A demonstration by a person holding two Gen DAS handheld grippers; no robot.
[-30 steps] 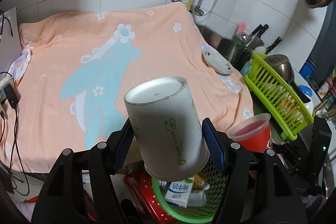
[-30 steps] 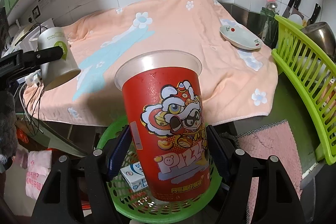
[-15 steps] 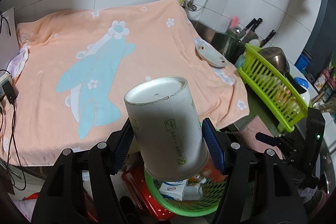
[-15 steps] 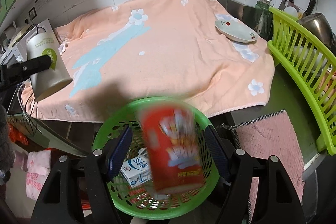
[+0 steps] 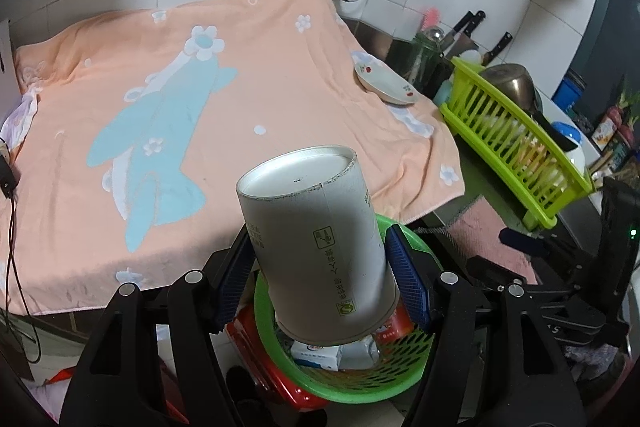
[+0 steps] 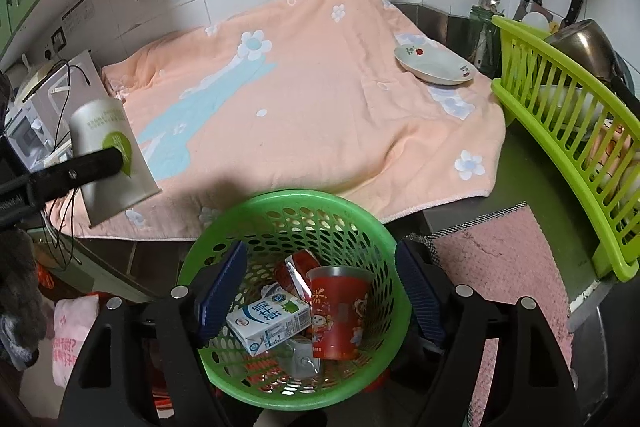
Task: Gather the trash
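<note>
My left gripper [image 5: 320, 279] is shut on a white paper cup [image 5: 316, 243], held upside down above the green basket [image 5: 360, 383]. The same cup [image 6: 108, 159] shows in the right wrist view at the left, off to the side of the basket. My right gripper [image 6: 318, 291] is open and empty above the green basket [image 6: 224, 239]. Inside the basket lie a red printed cup [image 6: 338, 311], a milk carton [image 6: 268, 319] and other crumpled trash.
An orange towel [image 6: 320, 99] covers the counter, with a white plate [image 6: 434, 65] at its right edge. A green dish rack [image 6: 568, 143] with a metal pot and knives stands to the right. A pink mat [image 6: 500, 267] lies beside the basket. Cables hang at left.
My right gripper opened and the red cup dropped into the green basket. My left gripper with the white cup moved toward the basket.
</note>
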